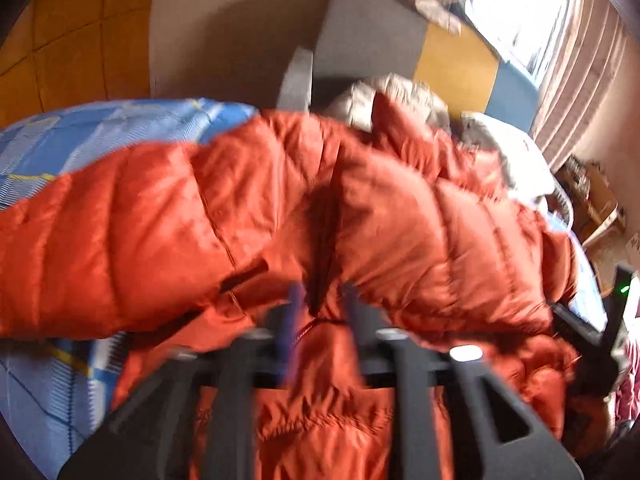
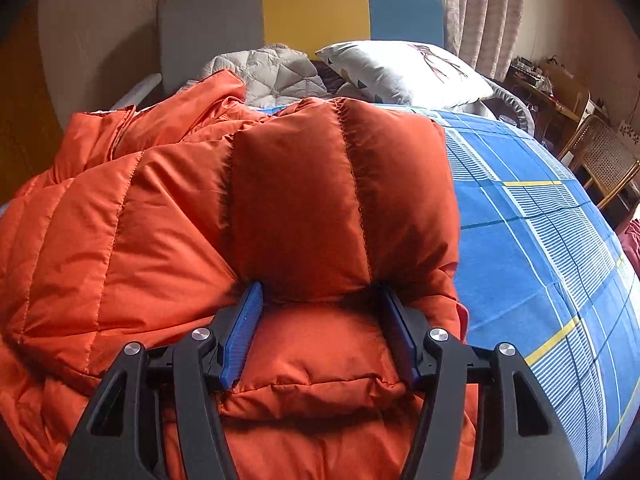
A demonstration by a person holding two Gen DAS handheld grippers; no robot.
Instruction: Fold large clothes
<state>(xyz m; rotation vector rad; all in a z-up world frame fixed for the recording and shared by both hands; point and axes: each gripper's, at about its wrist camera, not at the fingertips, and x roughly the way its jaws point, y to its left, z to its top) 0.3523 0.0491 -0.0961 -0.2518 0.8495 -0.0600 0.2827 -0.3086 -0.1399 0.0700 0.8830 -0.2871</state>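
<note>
Bed, blue plaid cover: carries everything.
Orange down jacket heaped on bed's left half in right wrist view; quilted channels run away from camera toward headboard.
Folded puffy panel directly ahead of right hand-held gripper; jaws part spread, straddling panel's near edge, pads at fabric, firm pinch not clear.
Left hand-held gripper: blurred, jaws narrow, jacket fold between; grip undeterminable.
Judgement: right nearer fold edge.

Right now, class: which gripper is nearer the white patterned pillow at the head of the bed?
Probably right. The right gripper straddles the orange down jacket's sleeve, the pillow beyond it. The left gripper is at the jacket's middle, farther away.
</note>
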